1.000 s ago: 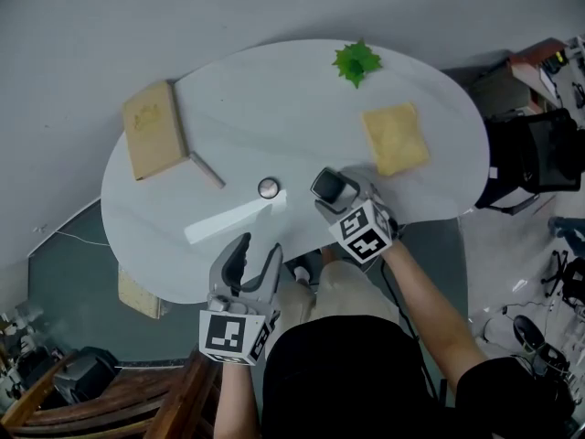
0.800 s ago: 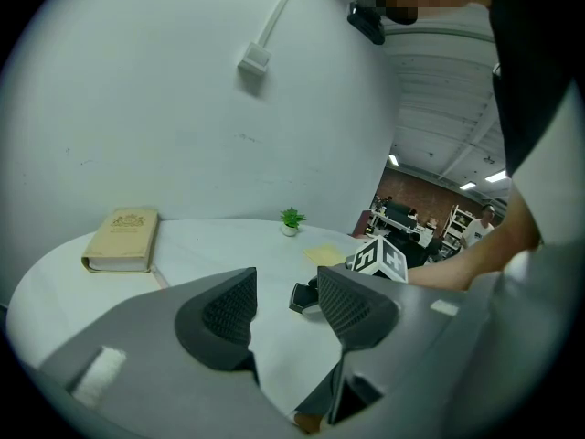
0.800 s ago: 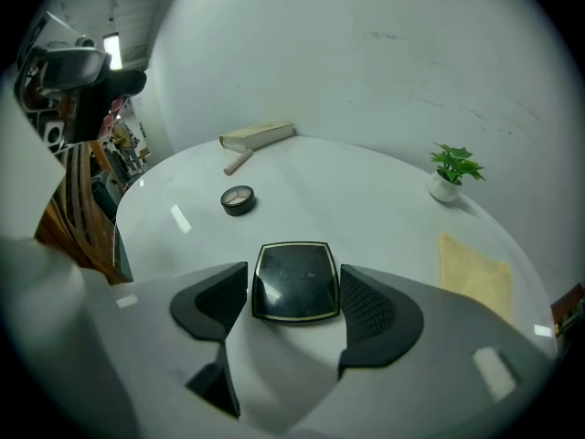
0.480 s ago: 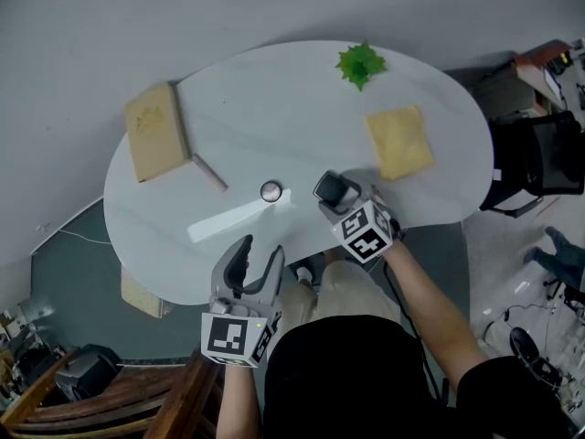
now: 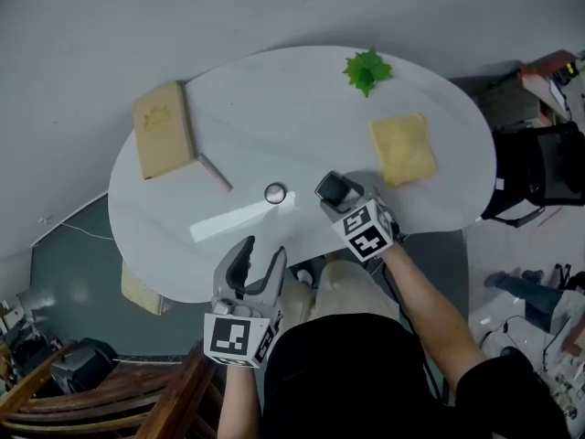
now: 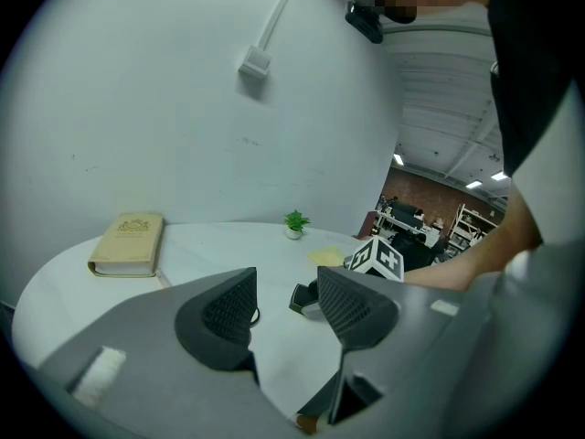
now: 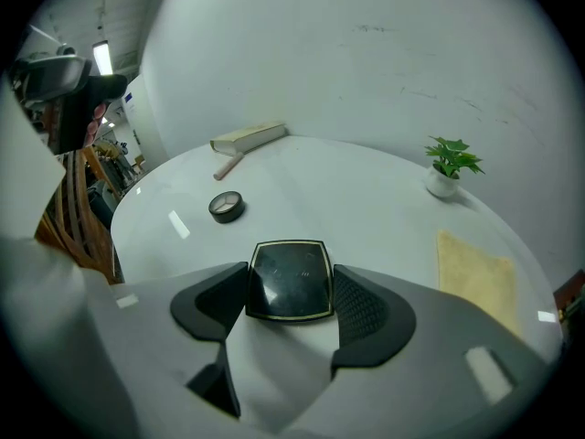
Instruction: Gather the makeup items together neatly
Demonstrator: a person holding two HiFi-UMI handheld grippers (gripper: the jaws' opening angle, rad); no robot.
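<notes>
White table [image 5: 274,99] shows the gathering barely begun: the right gripper [image 7: 291,296] is clamped on the black compact [image 7: 292,273] near the front edge, while the left gripper [image 6: 285,311] hangs wide apart and empty, off the table. Stick [image 5: 216,172] beside the book [image 5: 163,141] and the small round pot [image 5: 275,192] lie apart, yet to be collected. Nothing has moved since a second ago; only the view has shifted a little.

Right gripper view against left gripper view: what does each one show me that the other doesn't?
Right gripper view only: the right gripper shut on the black compact, lid fully visible, and the small round jar in the clear. Left gripper view only: the left gripper, open and empty, the right gripper's marker cube, and a wall cable. Both: the book, potted plant, yellow cloth and white table.
</notes>
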